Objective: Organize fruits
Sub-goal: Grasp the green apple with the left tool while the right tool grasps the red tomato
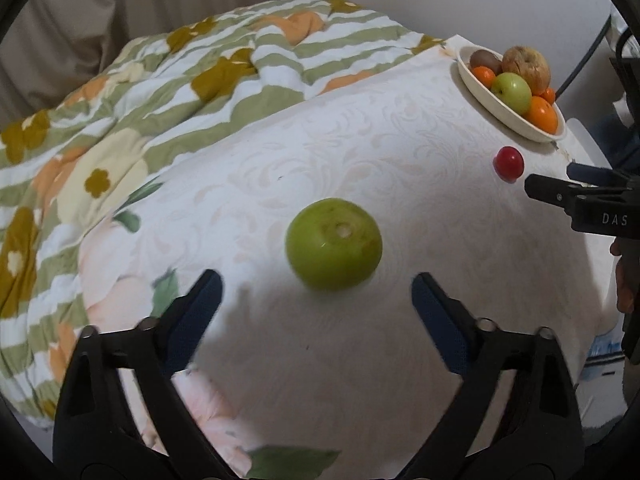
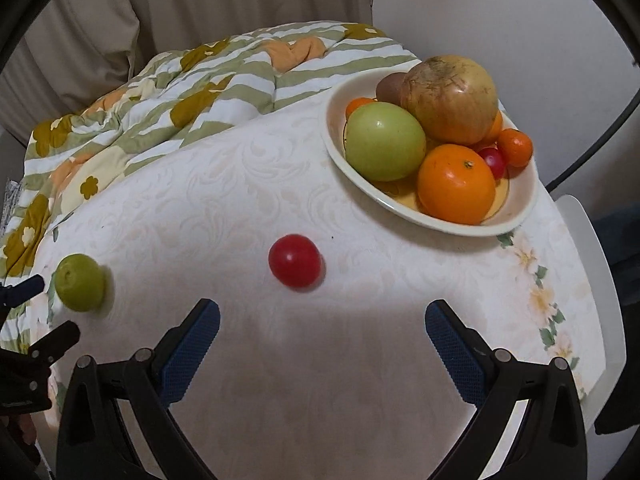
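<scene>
A green round fruit lies on the white cloth just ahead of my open, empty left gripper; it also shows in the right wrist view. A small red fruit lies on the cloth just ahead of my open, empty right gripper; it also shows in the left wrist view. A cream bowl at the far right holds a green apple, oranges, a large brown-yellow fruit and others. The bowl also shows in the left wrist view.
A green, white and orange floral quilt lies bunched at the back left. The cloth's right edge drops off beside the bowl, with a white chair edge beyond. Beige curtains hang behind.
</scene>
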{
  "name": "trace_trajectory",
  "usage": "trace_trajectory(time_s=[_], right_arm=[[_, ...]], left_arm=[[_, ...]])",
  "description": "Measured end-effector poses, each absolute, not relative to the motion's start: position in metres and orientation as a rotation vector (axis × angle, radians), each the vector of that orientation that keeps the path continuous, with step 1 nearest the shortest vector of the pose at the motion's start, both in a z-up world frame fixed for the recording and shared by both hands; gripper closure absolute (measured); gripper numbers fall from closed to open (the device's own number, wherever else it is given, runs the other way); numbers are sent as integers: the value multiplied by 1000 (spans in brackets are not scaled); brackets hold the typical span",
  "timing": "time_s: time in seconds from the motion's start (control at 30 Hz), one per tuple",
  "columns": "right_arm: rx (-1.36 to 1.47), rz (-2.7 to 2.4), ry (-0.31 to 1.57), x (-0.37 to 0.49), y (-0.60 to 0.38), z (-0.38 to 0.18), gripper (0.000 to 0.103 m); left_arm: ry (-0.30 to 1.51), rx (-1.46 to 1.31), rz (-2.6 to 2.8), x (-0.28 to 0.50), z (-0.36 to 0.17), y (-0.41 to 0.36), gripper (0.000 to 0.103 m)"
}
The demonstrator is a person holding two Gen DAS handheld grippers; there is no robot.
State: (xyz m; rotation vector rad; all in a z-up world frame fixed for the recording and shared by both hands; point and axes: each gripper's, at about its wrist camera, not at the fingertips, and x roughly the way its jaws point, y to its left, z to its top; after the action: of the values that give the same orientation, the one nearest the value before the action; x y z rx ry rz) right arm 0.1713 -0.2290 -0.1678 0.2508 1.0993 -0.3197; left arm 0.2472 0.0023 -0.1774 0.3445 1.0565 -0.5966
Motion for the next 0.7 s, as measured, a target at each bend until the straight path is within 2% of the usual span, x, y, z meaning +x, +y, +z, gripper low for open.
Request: trace_trajectory(time_s=[0.17, 0.37, 0.47, 0.57, 0.7], right_arm=[[221, -295, 1087, 179, -227, -173, 5], [209, -281, 1087, 186, -226, -180, 13], [197, -276, 1081, 187, -224, -181, 15], [201, -263, 1093, 191, -224, -185, 29], [215, -252, 1098, 194, -225, -190, 40]], left_arm=[[1065, 346, -595, 254, -190, -8, 26], [1078, 342, -614, 259, -197, -13, 42], [1071, 357, -618, 258, -197, -15, 42], [1074, 357, -618, 258, -197, -15, 42], [1078, 357, -617, 258, -197, -15, 42]])
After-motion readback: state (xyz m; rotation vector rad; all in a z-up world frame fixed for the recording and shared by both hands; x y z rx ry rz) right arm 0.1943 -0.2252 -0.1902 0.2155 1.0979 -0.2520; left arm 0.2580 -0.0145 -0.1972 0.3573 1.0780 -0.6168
